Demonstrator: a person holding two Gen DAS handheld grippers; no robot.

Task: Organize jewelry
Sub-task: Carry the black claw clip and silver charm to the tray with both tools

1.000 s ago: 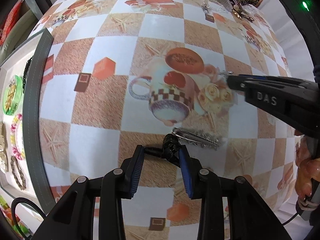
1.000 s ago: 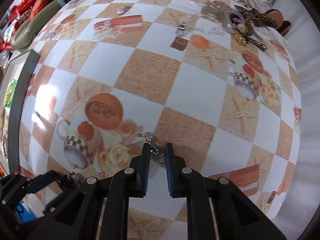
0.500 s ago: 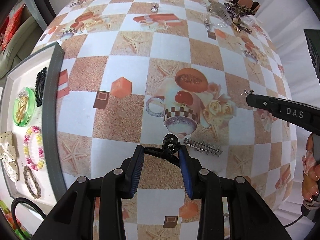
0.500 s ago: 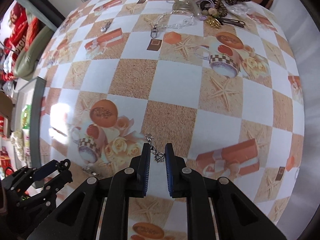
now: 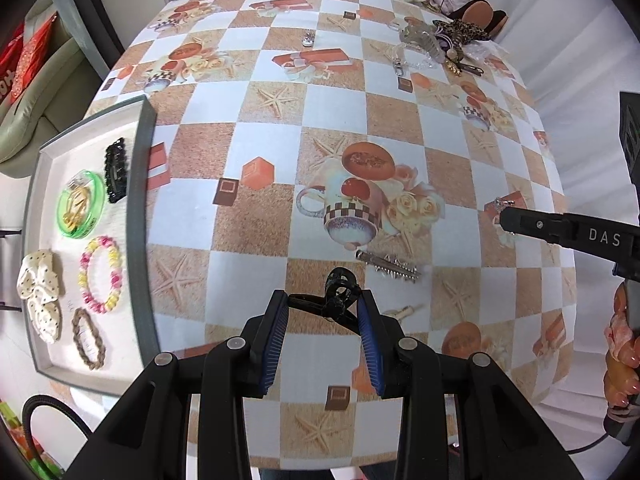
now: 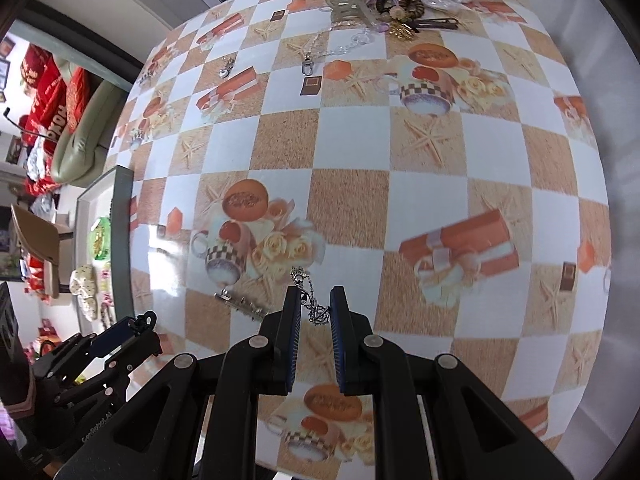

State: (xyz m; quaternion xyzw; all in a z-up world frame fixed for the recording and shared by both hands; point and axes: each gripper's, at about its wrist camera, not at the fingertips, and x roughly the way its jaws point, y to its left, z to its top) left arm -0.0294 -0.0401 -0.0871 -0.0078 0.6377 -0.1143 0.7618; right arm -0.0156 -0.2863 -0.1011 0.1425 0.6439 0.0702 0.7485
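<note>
Five pieces already lie in the gray tray (image 5: 140, 208). Above the checkered surface (image 5: 280, 140), the left gripper (image 5: 323, 312) clamps a black claw clip (image 5: 340, 292); the right gripper (image 6: 315, 312) pinches a silver chain (image 6: 308, 300). A far pile (image 5: 444, 40) and a silver barrette (image 5: 388, 266) remain.

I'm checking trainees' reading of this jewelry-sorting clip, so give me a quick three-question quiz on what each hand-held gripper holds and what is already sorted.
1. True or false: the left hand-held gripper holds the silver toothed hair clip.
2. What hangs between the pads of the right hand-held gripper? A) pink and yellow bead bracelet B) thin silver chain C) green bangle
3. Fill in: the sorted pieces lie in a ____ tray at the table's left edge.

Key: 1 false, it grips a black claw clip; the silver clip lies on the tablecloth. 2 B. 3 grey-rimmed.
</note>
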